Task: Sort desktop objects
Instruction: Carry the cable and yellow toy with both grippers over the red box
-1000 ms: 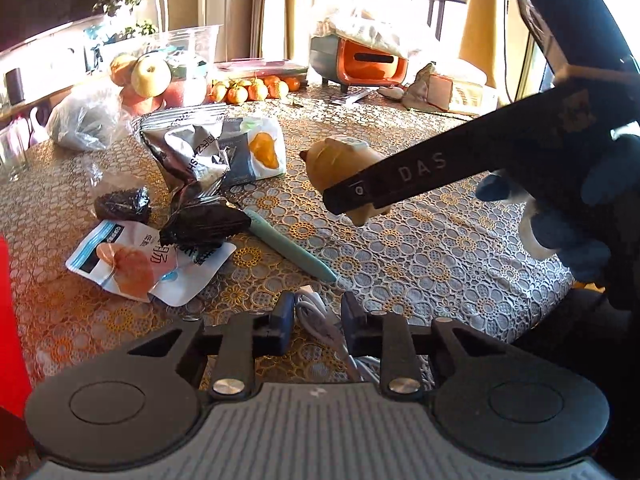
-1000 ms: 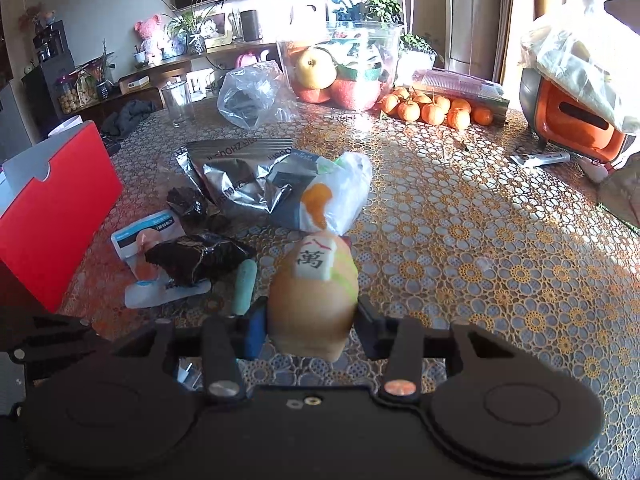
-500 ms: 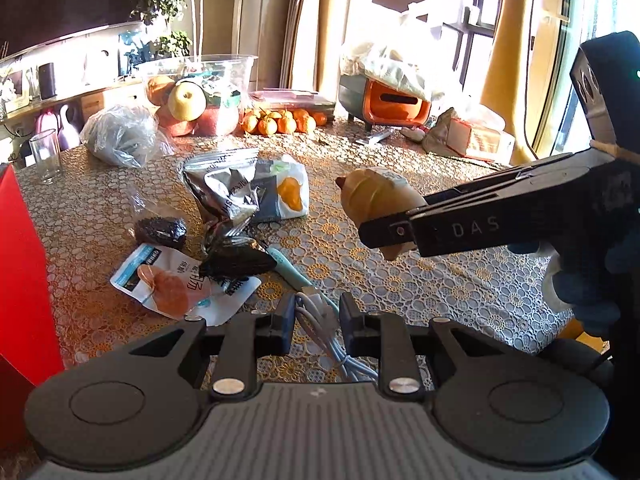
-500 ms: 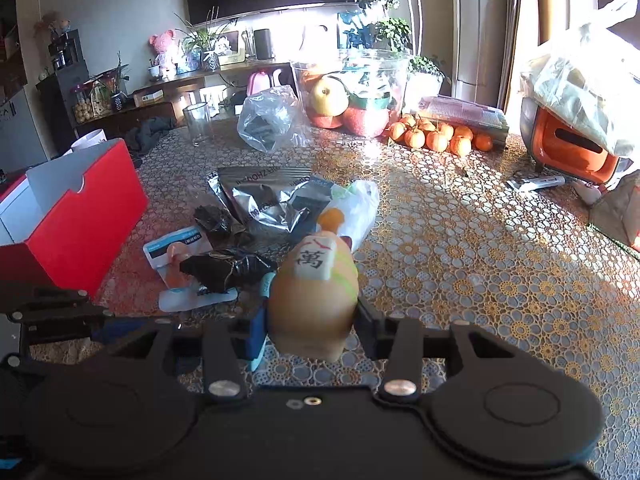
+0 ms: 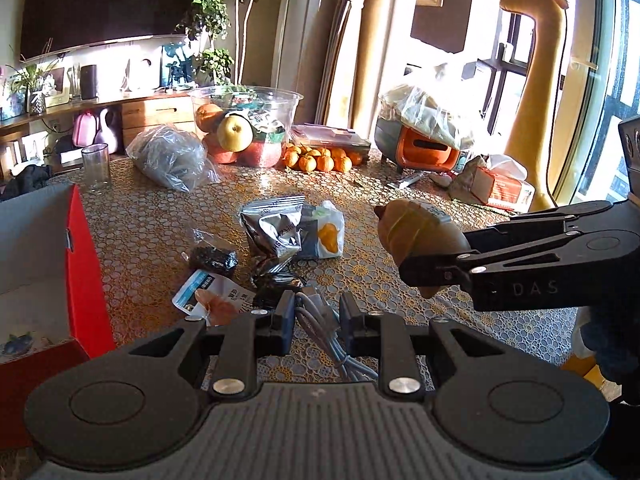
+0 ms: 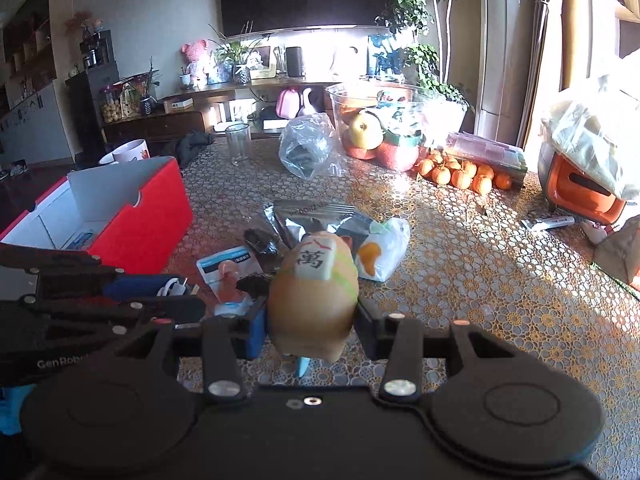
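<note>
Left gripper [image 5: 314, 314]: closed down to a narrow gap on a bundle of grey-white cable [image 5: 320, 320], which is pinched between the pads and trails down and toward the camera; the gripper is held above the table.

Right gripper [image 6: 310, 322]: clamped on a tan egg-shaped toy [image 6: 314, 300] — the pads press its two sides. A white tile with a dark character is seen on the toy's top.

Same toy, left wrist view: the toy [image 5: 420, 240] is seen in the air to the right, gripped at the end of the black jaws, clear of the table.

Table [image 6: 460, 280]: covered by a brown and gold lace-pattern cloth, lit by sun on the far side.

Red box [image 6: 132, 216]: open, white inside, set at the left of the table; its contents are too small to be made out, perhaps a small packet.

Snack packets: a silver foil bag [image 6: 316, 220] lies mid-table with a white bag bearing an orange print [image 6: 380, 254] just beside it; a blue-and-white sachet [image 6: 228, 264] and a dark wrapped item [image 5: 214, 258] lie nearer the box.

Teal pen [image 6: 302, 366]: only its tip is seen, under the held toy.

Far side: a clear bowl of fruit [image 5: 244, 128] — small oranges [image 5: 320, 158] beside it, a drinking glass [image 5: 96, 166] well to the left, an orange-fronted container [image 5: 424, 150] to the right.
</note>
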Motion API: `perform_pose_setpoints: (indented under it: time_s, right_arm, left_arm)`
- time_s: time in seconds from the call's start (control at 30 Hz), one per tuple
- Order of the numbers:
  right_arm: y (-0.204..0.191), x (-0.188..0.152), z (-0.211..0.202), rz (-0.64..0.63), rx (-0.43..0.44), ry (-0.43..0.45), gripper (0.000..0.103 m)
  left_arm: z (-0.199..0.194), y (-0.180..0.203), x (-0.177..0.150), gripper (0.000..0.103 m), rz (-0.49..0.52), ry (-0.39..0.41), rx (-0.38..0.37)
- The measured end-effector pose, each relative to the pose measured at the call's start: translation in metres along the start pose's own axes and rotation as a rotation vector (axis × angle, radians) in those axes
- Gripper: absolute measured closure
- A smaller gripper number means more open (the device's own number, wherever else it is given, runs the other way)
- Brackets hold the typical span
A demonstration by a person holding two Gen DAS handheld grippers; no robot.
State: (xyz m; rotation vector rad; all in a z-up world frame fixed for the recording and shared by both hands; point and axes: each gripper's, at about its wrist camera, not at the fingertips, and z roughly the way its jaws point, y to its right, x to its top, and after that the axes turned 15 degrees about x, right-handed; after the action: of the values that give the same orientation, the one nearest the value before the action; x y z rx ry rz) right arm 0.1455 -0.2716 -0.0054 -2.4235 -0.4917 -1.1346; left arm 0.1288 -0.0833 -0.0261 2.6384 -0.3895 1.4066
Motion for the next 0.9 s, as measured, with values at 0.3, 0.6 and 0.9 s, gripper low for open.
perform_pose_setpoints:
  time_s: [0.3, 0.6, 0.9]
  right_arm:
    - [-0.041, 0.014, -0.010, -0.059, 0.071, 0.021, 0.059]
    - [-0.086, 0.030, -0.004, -0.160, 0.146, -0.001, 0.059]
    - [-0.129, 0.048, 0.009, -0.227, 0.223, -0.004, 0.059]
  left_arm:
    - [-0.033, -0.026, 0.007, 0.081, -0.053, 0.036, 0.055]
    - [-0.066, -0.066, 0.010, 0.081, -0.098, 0.077, 0.125]
    - [-0.090, -0.107, 0.010, 0.080, -0.137, 0.102, 0.206]
